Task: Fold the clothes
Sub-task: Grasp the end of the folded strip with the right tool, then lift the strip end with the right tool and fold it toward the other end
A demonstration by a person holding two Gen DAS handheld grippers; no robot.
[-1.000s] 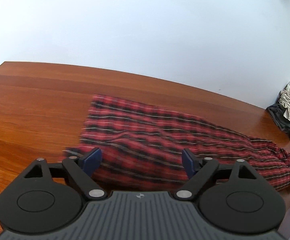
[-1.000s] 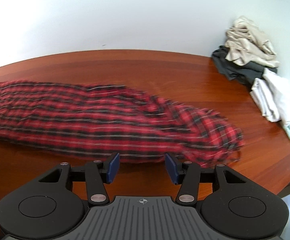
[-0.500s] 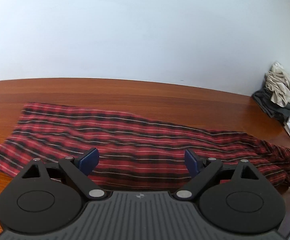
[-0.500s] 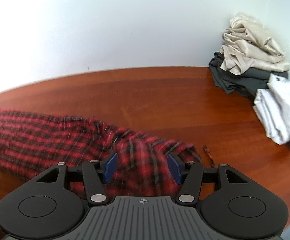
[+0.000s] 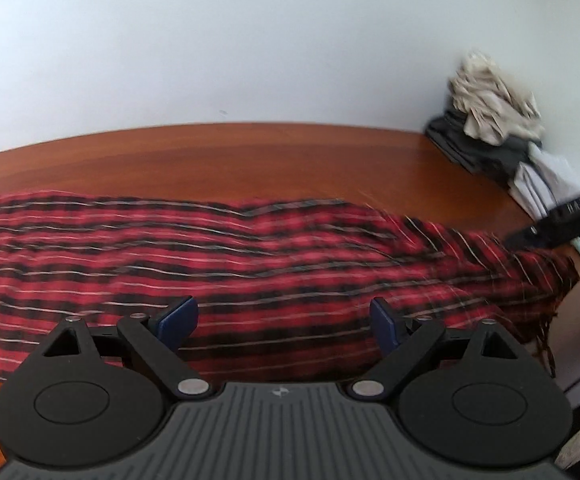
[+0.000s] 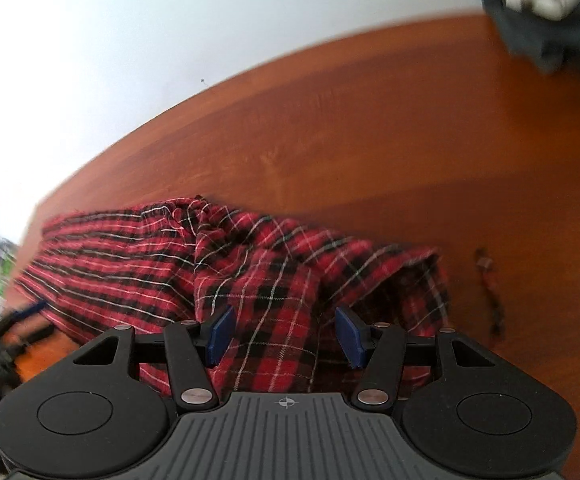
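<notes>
Garment: the red-and-black plaid garment (image 5: 250, 264) lies stretched out lengthwise across the wooden bench (image 5: 250, 160), in front of both your hands; it looks motion-blurred in your left wrist view.
Garment end: in your right wrist view, one end of the plaid cloth (image 6: 274, 280) is bunched and open, with a dark cord (image 6: 490, 292) trailing on the bench just beside it.
Left gripper: your left gripper (image 5: 284, 320) has its fingers (image 5: 178, 316) spread wide, with the cloth showing past the gap; nothing is pinched between the blue pads.
Right gripper: your right gripper (image 6: 284, 334) has its fingers (image 6: 220, 334) parted about halfway, one pad on each side of a fold of plaid; whether the pads touch the cloth you cannot tell, and it is not clamped.
Other clothes: a heap of clothes (image 5: 494, 136), beige on top of dark grey with white beside it, sits at the far right end of the bench against the white wall (image 5: 250, 40), well apart from the plaid.
Cross view: your right gripper's black body (image 5: 570, 216) shows at the right edge of your left wrist view, over the garment's end.
</notes>
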